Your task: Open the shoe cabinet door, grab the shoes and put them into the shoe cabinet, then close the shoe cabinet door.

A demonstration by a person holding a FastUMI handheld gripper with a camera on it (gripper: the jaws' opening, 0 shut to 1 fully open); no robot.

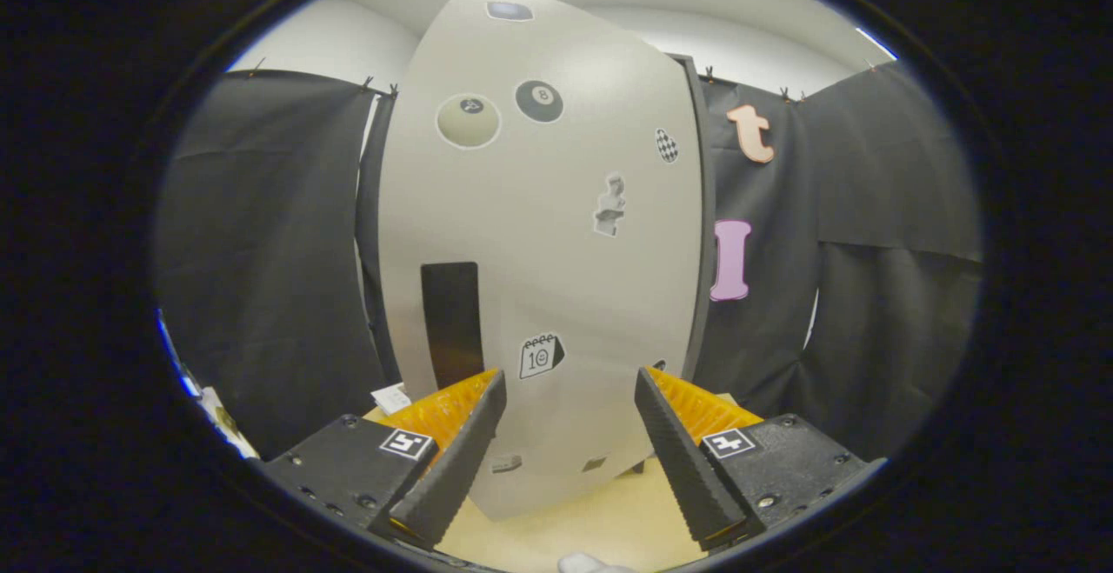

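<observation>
The shoe cabinet stands upright just ahead of my fingers, its pale grey door shut and dotted with stickers. A tall black handle sits low on the door's left side, just beyond my left finger. My gripper is open, with nothing between its fingers. A white bit of something shows on the floor right below the gripper; I cannot tell what it is.
The cabinet stands on a light wooden floor. Black cloth walls hang on both sides of the cabinet and behind it. A small white card lies by the cabinet's lower left corner.
</observation>
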